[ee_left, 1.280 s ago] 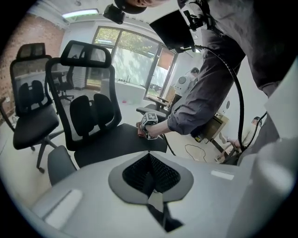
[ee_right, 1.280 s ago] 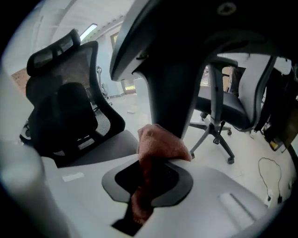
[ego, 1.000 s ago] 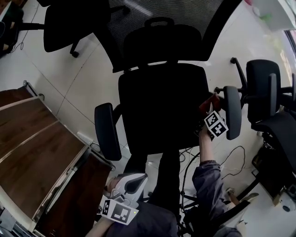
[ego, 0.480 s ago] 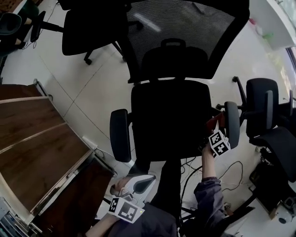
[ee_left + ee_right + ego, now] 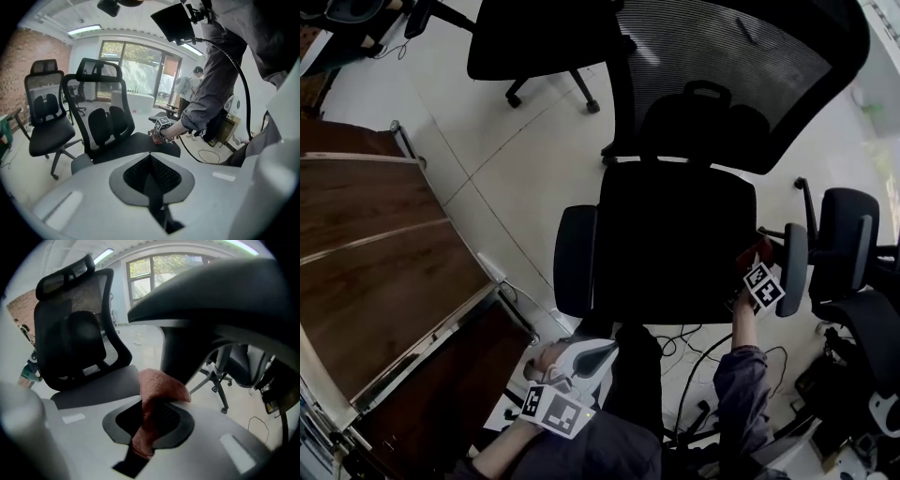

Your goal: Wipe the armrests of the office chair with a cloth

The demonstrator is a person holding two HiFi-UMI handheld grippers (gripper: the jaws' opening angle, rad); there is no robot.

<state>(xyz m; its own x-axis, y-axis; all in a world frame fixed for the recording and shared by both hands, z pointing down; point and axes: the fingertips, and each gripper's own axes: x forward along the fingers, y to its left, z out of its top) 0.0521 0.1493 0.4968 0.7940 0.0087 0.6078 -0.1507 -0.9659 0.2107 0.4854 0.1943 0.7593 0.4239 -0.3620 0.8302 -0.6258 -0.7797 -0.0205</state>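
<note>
The person wears a grey long-sleeved top, the right sleeve (image 5: pixel 739 380) loose and creased. The left tongs (image 5: pixel 602 352) and right tongs (image 5: pixel 754 255) have pale grey-white shells with dark mesh-lined throats. Each carries a white cube (image 5: pixel 763 286) printed with black square markers.

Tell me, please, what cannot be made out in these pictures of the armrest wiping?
- Head view: the right gripper's marker cube covers where the cloth meets the right armrest; contact unclear.
- Right gripper view: the armrest's top face is unseen; only its underside shows.
- Head view: the chair's base is hidden under the seat.
- Left gripper view: the distant people are too small.
</note>
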